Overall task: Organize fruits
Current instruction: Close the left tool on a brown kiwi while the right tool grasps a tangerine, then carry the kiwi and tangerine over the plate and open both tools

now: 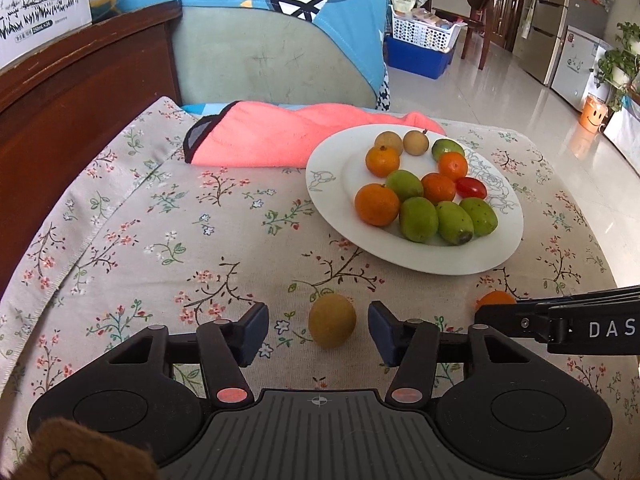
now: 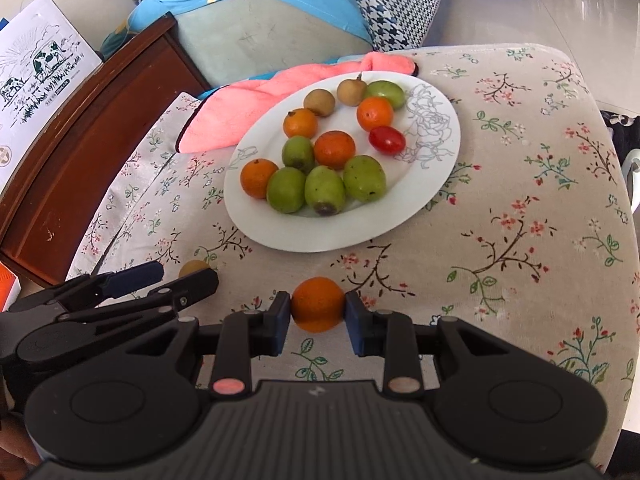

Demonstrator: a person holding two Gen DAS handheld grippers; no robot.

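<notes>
A white plate (image 1: 328,168) (image 2: 400,208) on the floral tablecloth holds several fruits: small oranges, green fruits, two brown longans and a red cherry tomato (image 2: 386,140). A loose brown longan (image 1: 332,321) lies on the cloth between the fingers of my left gripper (image 1: 318,330), which is open, with gaps on both sides. My right gripper (image 2: 318,316) is shut on a small orange (image 2: 317,304) on the cloth in front of the plate. That orange (image 1: 496,299) shows partly in the left wrist view behind the right gripper's finger (image 1: 516,318). The longan (image 2: 192,269) shows behind the left gripper in the right wrist view.
A pink towel (image 1: 260,136) (image 2: 240,112) lies behind the plate at the table's far edge. A green chair back with blue fabric (image 1: 272,60) stands beyond it. A dark wooden cabinet (image 1: 80,92) borders the table's left side. Tiled floor lies to the right.
</notes>
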